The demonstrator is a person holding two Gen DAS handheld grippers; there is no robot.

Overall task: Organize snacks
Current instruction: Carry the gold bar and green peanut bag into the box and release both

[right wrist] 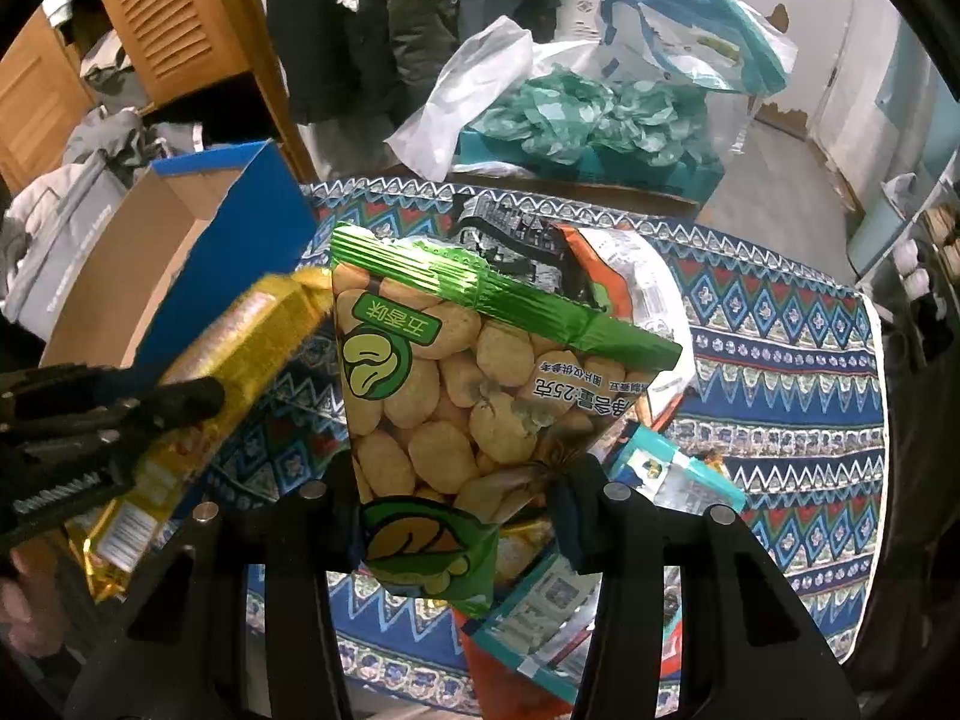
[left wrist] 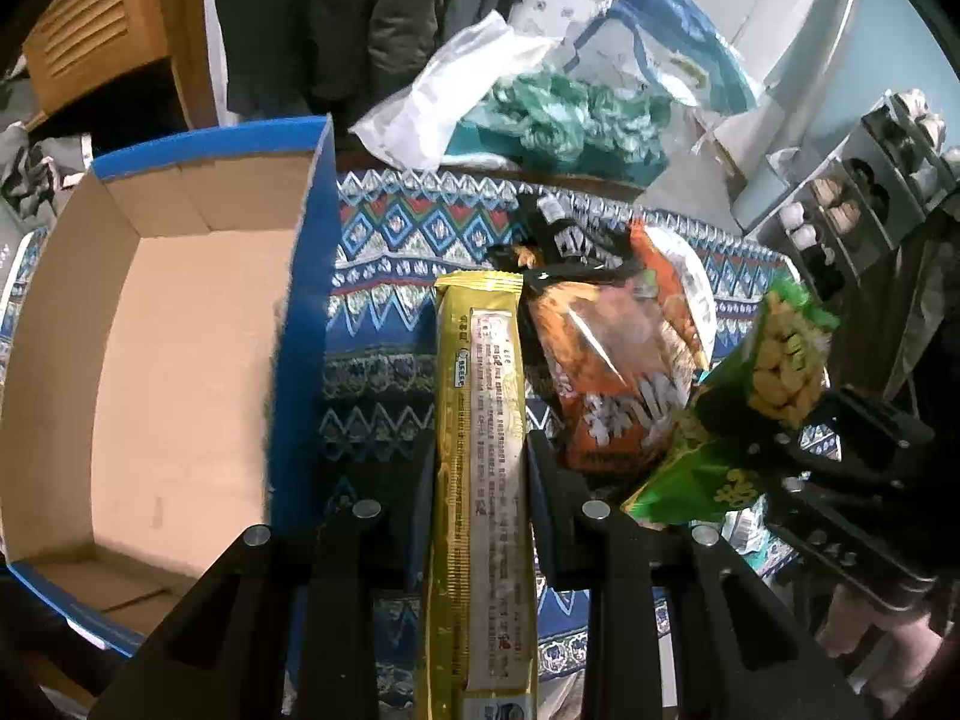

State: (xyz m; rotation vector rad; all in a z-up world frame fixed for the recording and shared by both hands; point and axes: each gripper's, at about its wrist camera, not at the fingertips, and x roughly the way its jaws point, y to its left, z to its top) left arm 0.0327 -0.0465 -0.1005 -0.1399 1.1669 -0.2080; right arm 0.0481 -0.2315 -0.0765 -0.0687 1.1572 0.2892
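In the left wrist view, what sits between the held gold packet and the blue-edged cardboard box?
Only bare patterned tablecloth. In the left wrist view, nothing else lies between the gold packet and the box.

Glossy foil gold packet (left wrist: 480, 480), shiny plastic green bag (right wrist: 456, 396), matt cardboard box (left wrist: 168, 372), probably woven cloth (right wrist: 780, 372).

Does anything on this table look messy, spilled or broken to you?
Nothing looks spilled or torn. The cardboard box has no snacks in the part that shows, while packets lie heaped on the patterned cloth. The left tool holds a gold packet, the right tool a green bean packet.
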